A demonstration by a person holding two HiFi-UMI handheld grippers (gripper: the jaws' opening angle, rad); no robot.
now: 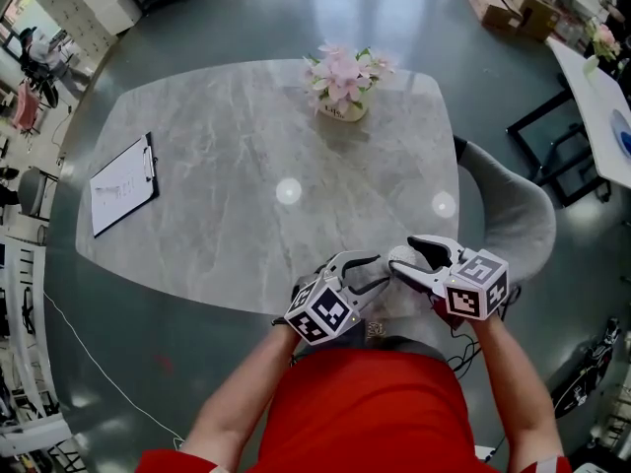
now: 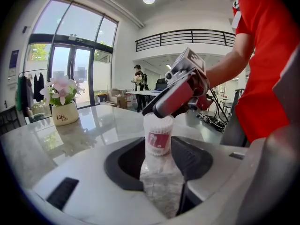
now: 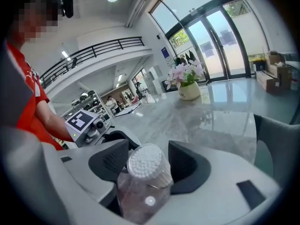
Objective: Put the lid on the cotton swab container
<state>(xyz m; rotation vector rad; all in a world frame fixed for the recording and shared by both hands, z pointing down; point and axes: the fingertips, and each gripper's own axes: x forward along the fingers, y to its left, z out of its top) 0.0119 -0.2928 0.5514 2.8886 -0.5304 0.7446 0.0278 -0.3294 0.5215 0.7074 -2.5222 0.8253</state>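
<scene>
The cotton swab container stands upright by the table's near edge at 6 o'clock, and the left tool squeezes its sides. The right tool sits loose around its top, not squeezing. Past it there is lots of room, up to the flower pot at 12 o'clock and the clipboard at 9 o'clock.
</scene>
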